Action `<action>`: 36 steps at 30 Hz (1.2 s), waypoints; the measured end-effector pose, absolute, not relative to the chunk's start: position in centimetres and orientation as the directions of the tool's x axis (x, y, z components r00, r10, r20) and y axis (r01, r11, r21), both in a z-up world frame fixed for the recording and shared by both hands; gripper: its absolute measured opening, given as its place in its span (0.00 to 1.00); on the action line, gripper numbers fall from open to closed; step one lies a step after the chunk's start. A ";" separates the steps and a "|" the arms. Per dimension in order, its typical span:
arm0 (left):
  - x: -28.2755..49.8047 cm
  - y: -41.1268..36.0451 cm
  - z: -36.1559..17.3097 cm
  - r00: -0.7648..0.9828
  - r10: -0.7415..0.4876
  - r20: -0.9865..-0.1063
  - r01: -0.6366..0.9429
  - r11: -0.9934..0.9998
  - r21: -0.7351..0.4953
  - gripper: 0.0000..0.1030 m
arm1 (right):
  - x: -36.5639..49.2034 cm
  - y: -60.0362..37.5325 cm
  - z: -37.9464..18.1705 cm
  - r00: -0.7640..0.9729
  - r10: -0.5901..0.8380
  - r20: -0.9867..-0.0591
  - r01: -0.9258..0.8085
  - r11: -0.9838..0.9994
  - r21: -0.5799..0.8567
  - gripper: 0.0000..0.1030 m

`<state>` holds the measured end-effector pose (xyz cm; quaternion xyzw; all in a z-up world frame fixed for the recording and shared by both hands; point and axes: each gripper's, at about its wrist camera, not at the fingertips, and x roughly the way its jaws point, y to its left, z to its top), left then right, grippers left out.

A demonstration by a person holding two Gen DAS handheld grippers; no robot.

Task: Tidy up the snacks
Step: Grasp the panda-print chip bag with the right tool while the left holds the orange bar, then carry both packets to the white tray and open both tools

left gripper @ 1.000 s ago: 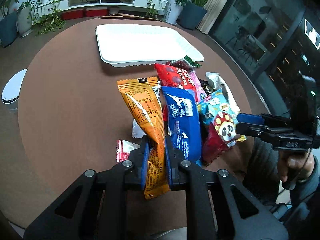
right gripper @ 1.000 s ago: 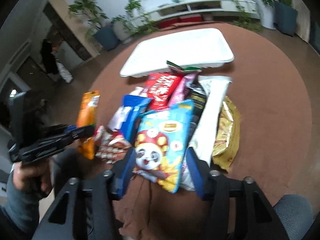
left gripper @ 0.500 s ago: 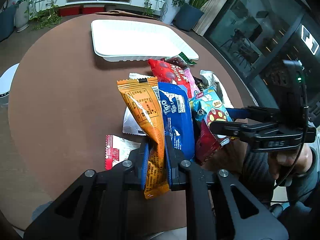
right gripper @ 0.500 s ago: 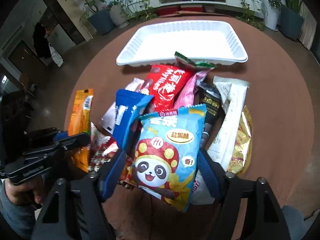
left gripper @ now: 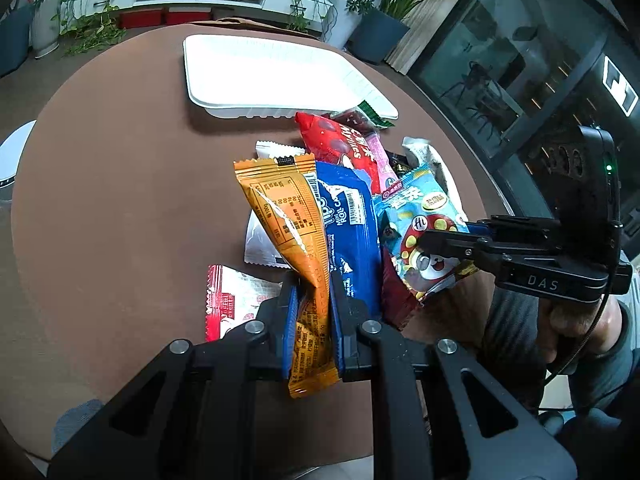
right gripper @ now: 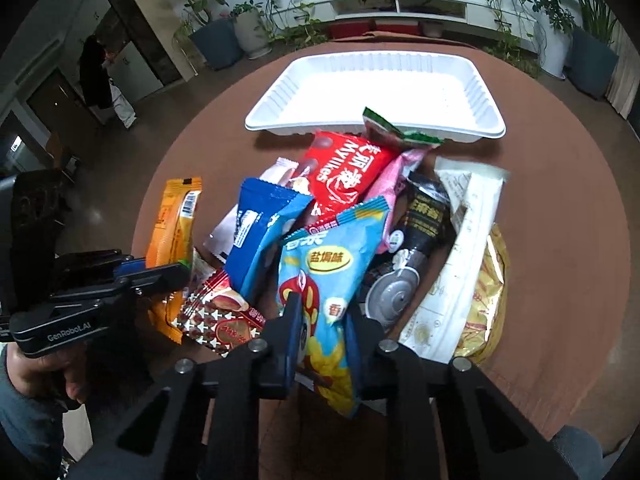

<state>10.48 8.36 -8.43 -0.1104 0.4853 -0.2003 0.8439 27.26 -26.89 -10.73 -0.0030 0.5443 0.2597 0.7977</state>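
Orange packet (left gripper: 298,236) clamped in left hand-held gripper (left gripper: 314,312)

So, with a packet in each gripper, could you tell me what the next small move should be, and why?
Probably carry the orange packet forward to the white tray. The left gripper is shut on it, it looks lifted off the pile, and the tray holds nothing yet. The right gripper grips the light blue panda packet and could follow.
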 end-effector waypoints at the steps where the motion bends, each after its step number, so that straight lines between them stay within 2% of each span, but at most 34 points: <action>1: 10.4 8.5 -8.4 0.451 -0.446 -0.773 0.231 0.895 -0.382 0.13 | 27.2 -26.8 -10.7 0.276 0.418 -0.866 -0.416 0.864 0.284 0.20; 9: 10.3 8.9 -7.8 0.461 -0.460 -0.759 0.230 0.888 -0.398 0.13 | 26.8 -28.1 -8.4 0.314 0.493 -0.811 -0.388 0.846 0.365 0.19; 15: 10.4 9.2 -7.1 0.470 -0.475 -0.744 0.230 0.880 -0.416 0.13 | 27.1 -30.0 -7.0 0.313 0.589 -0.745 -0.356 0.800 0.483 0.19; 21: 11.9 11.1 -6.0 0.491 -0.481 -0.726 0.212 0.875 -0.436 0.13 | 29.0 -34.3 -6.4 0.379 0.555 -0.740 -0.284 0.831 0.478 0.19; 29: 18.7 13.5 -1.7 0.566 -0.416 -0.712 0.210 0.907 -0.364 0.13 | 36.8 -42.0 -4.6 0.539 0.410 -0.735 -0.131 0.904 0.408 0.19; 31: 21.1 13.7 -0.6 0.579 -0.402 -0.710 0.213 0.914 -0.344 0.13 | 39.3 -42.6 -4.2 0.557 0.411 -0.722 -0.112 0.898 0.425 0.19; 36: 28.1 12.3 0.0 0.572 -0.344 -0.745 0.211 0.939 -0.272 0.13 | 44.4 -38.3 -3.1 0.532 0.501 -0.682 -0.241 0.862 0.445 0.20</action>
